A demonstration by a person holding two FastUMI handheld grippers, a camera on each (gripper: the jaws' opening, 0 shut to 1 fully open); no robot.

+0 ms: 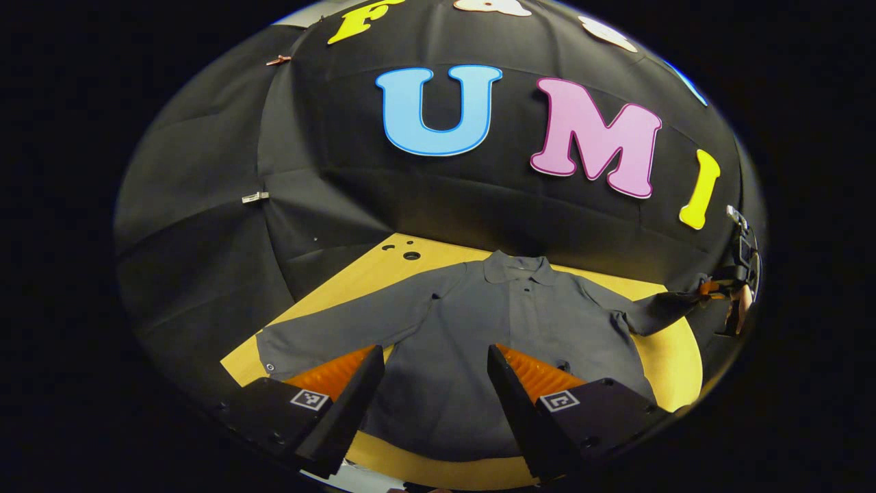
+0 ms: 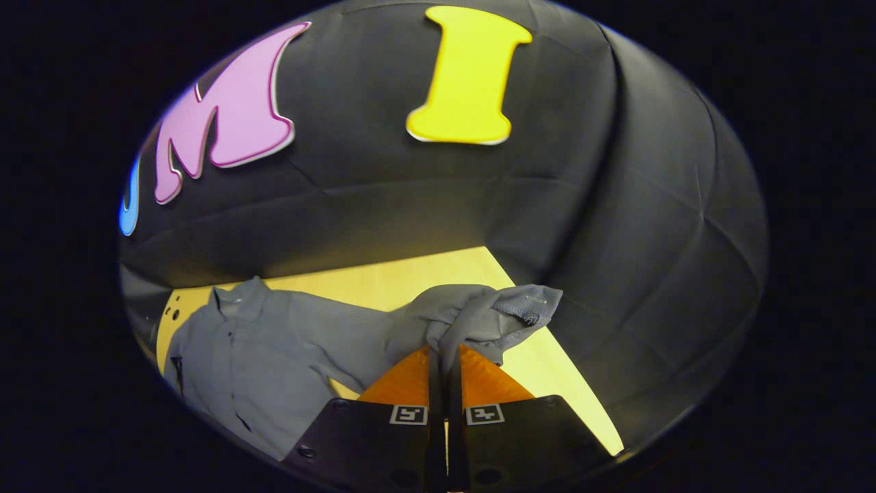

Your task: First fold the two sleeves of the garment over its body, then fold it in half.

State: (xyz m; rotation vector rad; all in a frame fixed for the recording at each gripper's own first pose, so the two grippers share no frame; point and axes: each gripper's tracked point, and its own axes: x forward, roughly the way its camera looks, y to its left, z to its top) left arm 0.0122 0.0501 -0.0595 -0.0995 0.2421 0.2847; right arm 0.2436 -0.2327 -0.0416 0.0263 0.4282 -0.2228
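My right gripper (image 2: 445,356) clamps one sleeve (image 2: 479,315) above the worktop (image 2: 410,281) edge; left gripper (image 1: 434,373) wide; no folds completed.

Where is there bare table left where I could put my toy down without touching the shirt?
Bare table shows at the back corner by the small holes, between the shirt collar and the wall. More lies in front of the hem, and beside the sleeve that the right gripper pinches. The middle is crowded: the shirt is spread across it, under the open left gripper.
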